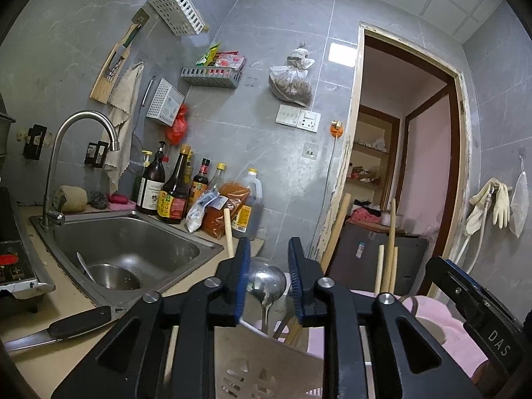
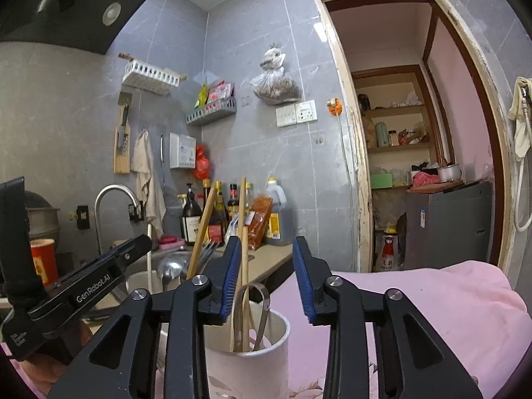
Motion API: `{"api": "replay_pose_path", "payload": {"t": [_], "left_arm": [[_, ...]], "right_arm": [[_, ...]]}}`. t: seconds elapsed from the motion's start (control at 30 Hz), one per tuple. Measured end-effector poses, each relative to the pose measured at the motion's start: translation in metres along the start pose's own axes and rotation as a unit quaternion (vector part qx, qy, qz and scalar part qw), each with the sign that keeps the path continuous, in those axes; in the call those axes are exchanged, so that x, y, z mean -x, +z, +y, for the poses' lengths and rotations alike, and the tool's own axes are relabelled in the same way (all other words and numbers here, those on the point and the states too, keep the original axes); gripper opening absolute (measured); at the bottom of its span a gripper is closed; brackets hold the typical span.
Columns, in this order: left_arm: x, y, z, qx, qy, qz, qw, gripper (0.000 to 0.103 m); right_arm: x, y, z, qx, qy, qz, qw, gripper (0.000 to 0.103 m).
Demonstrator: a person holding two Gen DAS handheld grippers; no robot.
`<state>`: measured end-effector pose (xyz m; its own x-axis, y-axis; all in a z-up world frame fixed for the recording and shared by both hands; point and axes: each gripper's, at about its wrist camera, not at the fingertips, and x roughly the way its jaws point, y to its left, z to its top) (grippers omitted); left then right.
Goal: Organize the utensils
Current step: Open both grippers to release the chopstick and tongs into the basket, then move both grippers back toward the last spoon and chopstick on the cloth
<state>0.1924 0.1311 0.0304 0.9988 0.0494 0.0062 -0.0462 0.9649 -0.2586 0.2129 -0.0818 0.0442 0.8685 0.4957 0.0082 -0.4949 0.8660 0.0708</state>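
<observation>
In the left wrist view my left gripper [image 1: 269,246] stands open, its blue pads apart. A steel ladle [image 1: 267,282] stands bowl up between and behind them, in a beige slotted holder [image 1: 252,365] with wooden chopsticks [image 1: 228,232]. No pad presses on the ladle. In the right wrist view my right gripper [image 2: 266,242] is open above a white cup [image 2: 262,362]. The cup holds metal tongs [image 2: 262,302] and a wooden chopstick [image 2: 245,266], which rises close beside the left pad. The left gripper's body [image 2: 96,279] shows at the left of that view.
A steel sink [image 1: 133,242] with a bowl [image 1: 113,276] and a tap [image 1: 83,139] lies to the left. A black-handled knife [image 1: 66,329] rests on the counter. Sauce bottles [image 1: 173,193] line the wall. A pink cloth [image 2: 432,316] covers the right side; a doorway [image 2: 415,133] opens behind.
</observation>
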Motion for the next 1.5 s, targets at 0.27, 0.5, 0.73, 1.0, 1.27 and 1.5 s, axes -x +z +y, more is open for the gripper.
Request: {"api": "replay_pose_path", "payload": {"t": [0.27, 0.5, 0.73, 1.0, 1.27, 1.5], "left_arm": [[0.010, 0.010, -0.007, 0.009, -0.028, -0.006, 0.9995, 0.048], [0.015, 0.011, -0.027, -0.009, -0.064, 0.001, 0.9979, 0.077], [0.033, 0.009, -0.062, -0.031, -0.121, 0.010, 0.9922, 0.094], [0.044, 0.001, -0.104, -0.059, -0.188, 0.052, 0.9791, 0.098], [0.027, -0.016, -0.132, -0.046, -0.222, 0.162, 0.9605, 0.099], [0.013, -0.037, -0.157, -0.060, -0.218, 0.246, 0.9424, 0.099]], "right_arm": [[0.014, 0.013, -0.014, -0.005, -0.028, -0.025, 0.999, 0.051], [0.039, 0.026, -0.045, -0.011, -0.075, -0.034, 0.997, 0.074], [0.073, 0.044, -0.068, 0.010, -0.119, -0.043, 0.992, 0.093], [0.120, 0.056, -0.088, 0.040, -0.156, -0.045, 0.986, 0.103], [0.147, 0.056, -0.100, 0.059, -0.172, -0.004, 0.983, 0.103], [0.151, 0.038, -0.121, 0.049, -0.172, 0.065, 0.982, 0.103]]}}
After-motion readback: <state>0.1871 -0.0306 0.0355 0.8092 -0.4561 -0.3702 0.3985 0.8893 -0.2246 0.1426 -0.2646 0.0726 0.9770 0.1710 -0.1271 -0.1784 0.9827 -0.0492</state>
